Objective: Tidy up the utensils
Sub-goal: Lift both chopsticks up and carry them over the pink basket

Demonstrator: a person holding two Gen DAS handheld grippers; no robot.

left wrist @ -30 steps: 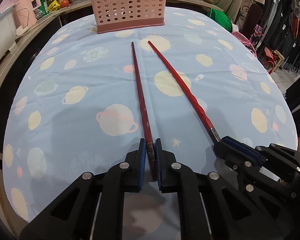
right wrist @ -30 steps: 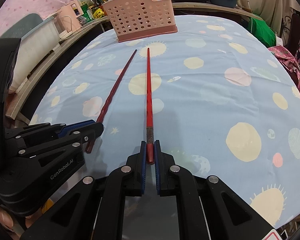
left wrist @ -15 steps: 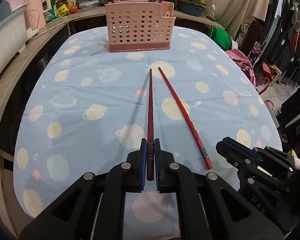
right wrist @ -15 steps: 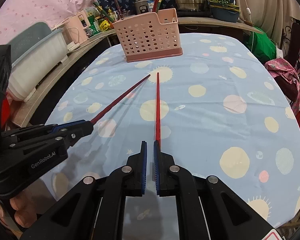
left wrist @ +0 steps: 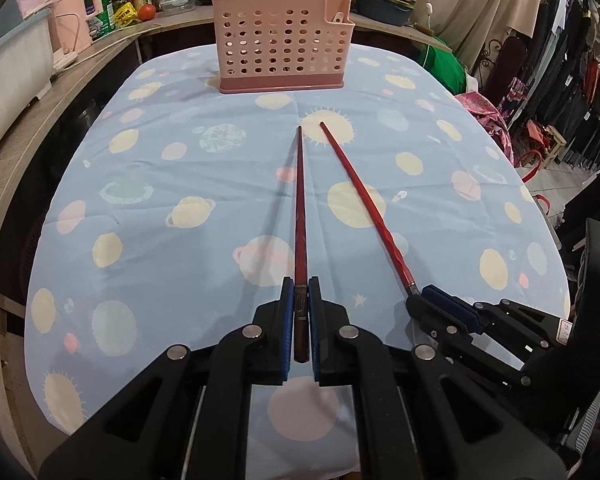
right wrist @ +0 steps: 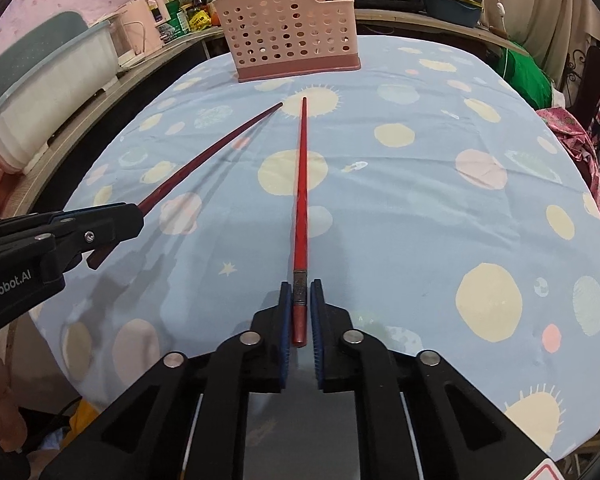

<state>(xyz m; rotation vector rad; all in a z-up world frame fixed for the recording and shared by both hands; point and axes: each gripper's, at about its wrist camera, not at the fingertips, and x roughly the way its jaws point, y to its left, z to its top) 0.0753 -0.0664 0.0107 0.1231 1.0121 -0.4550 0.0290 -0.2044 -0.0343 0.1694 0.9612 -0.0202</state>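
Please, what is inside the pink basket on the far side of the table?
Little can be told. The pink basket has a small white thing in its raised end compartment. Its perforated wall hides the main compartment. The red sticks above its rim seem to stand in a pot behind it.

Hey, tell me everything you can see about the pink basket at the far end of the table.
The pink basket looks like plastic, its walls perforated with round holes above a solid, darker pink base. A taller, narrower compartment rises at its right end. It stands upright on the planet-print tablecloth, beyond both chopstick tips, touched by neither gripper.
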